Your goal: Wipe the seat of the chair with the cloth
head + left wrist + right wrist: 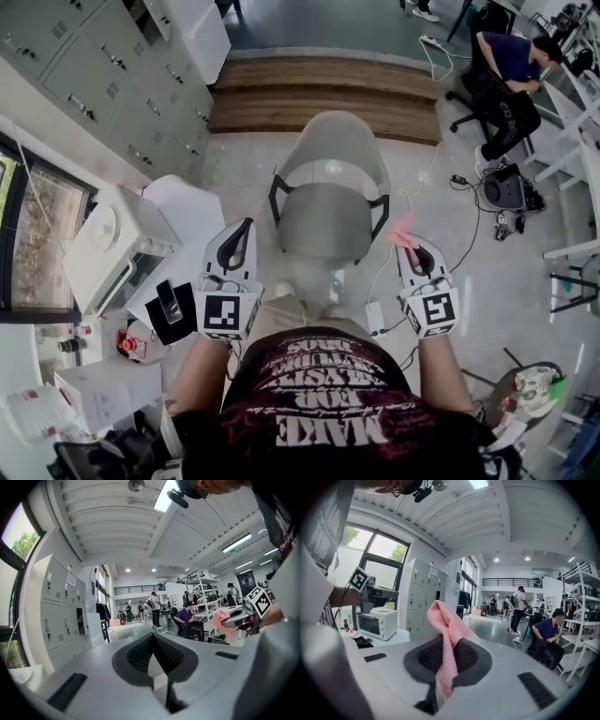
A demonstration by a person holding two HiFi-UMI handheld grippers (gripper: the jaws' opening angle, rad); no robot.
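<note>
The grey chair (328, 220) with black armrests stands on the floor straight ahead of me, its seat bare. My right gripper (413, 246) is held to the right of the seat, above the floor, shut on a pink cloth (402, 232). In the right gripper view the cloth (448, 629) sticks up from between the pads and hangs down over them. My left gripper (240, 238) hovers to the left of the seat. Its jaws are shut with nothing in them (153, 638). Neither gripper touches the chair.
A white table (192, 211) at my left carries a toaster oven (117, 246) and a black phone (169, 302). Grey lockers (98, 66) line the left wall. Wooden steps (323, 94) lie behind the chair. Cables and a power strip (375, 319) lie at the right, and a person (511, 80) sits further off.
</note>
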